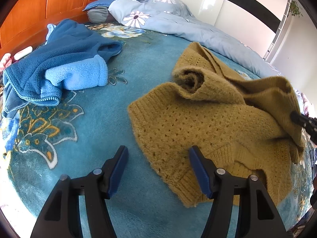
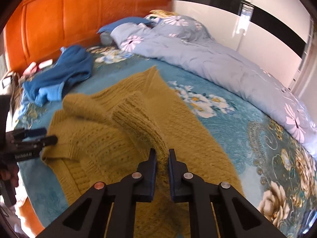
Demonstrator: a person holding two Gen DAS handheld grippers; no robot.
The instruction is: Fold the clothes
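— What do your claws hold?

— My right claw (image 2: 162, 155) is clamped on the ribbed cuff of a mustard knit sweater (image 1: 198, 123), lifting it. My left claw (image 1: 157, 154) gapes wide, empty, at the sweater's near hem.

— And beyond them?

— The sweater sprawls ahead on the bed's teal floral blanket (image 1: 111, 130). Farther left lies a blue fleece jacket (image 1: 65, 63); farthest, a pale blue quilt (image 2: 198, 59).
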